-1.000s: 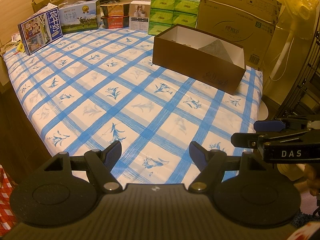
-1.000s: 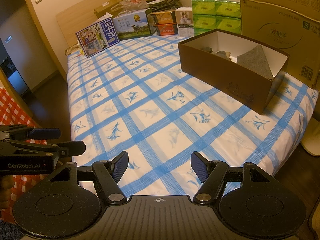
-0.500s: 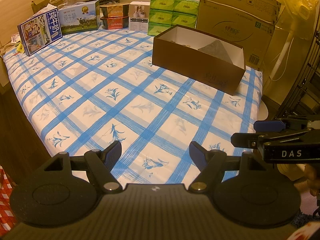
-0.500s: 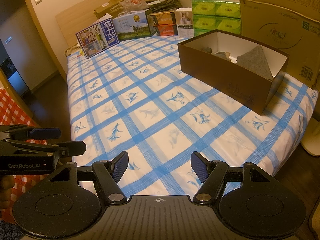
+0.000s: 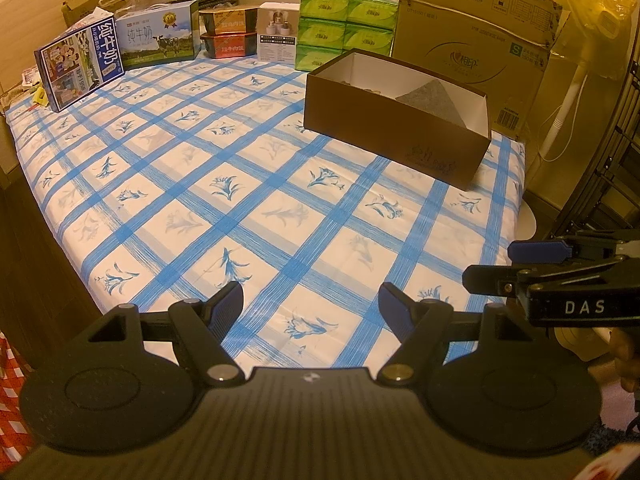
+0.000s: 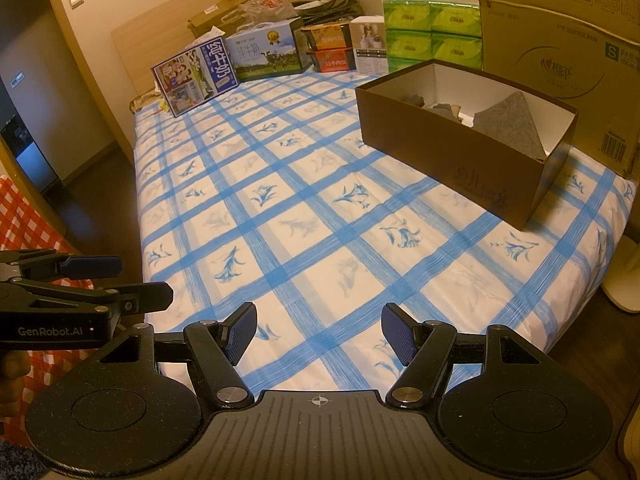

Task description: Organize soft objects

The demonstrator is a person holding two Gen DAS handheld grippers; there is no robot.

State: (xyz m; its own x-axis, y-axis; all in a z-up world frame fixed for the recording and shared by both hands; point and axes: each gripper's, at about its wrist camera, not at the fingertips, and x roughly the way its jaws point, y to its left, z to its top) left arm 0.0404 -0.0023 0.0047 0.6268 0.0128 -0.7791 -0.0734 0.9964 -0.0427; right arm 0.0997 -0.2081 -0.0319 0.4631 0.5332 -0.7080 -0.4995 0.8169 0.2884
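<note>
Warm lamplight falls on a bed (image 5: 192, 184) dressed in a blue-checked sheet with flower prints, and it serves as the work surface. On its far right part sits the brown box (image 6: 452, 168), lid off, white inside, placed where both hands can reach it from the foot of the bed. Soft things already lie in it: a grey felt-like cloth (image 6: 510, 126) leans in a peak against the right end, and smaller grey pieces (image 6: 442, 109) lie at the bottom toward the back; what they are is too small to tell. No soft object shows on the open sheet, so sorting looks either finished or waiting for more items from outside the views.

Left gripper (image 5: 311, 306) hovers above the near edge of the bed with its fingers spread and nothing between them; right gripper (image 6: 318, 334) does the same, beside it and level with it, each seen side-on in the other's view. Held low and empty at the bed's foot, they read as a rest or ready pose, not a reach.

Along the headboard (image 6: 216, 4) stand milk cartons (image 5: 160, 40), a blue picture box (image 5: 80, 68), stacked green tissue packs (image 5: 344, 28) and a large cardboard carton (image 5: 476, 44), pushed back, probably to leave the middle free
</note>
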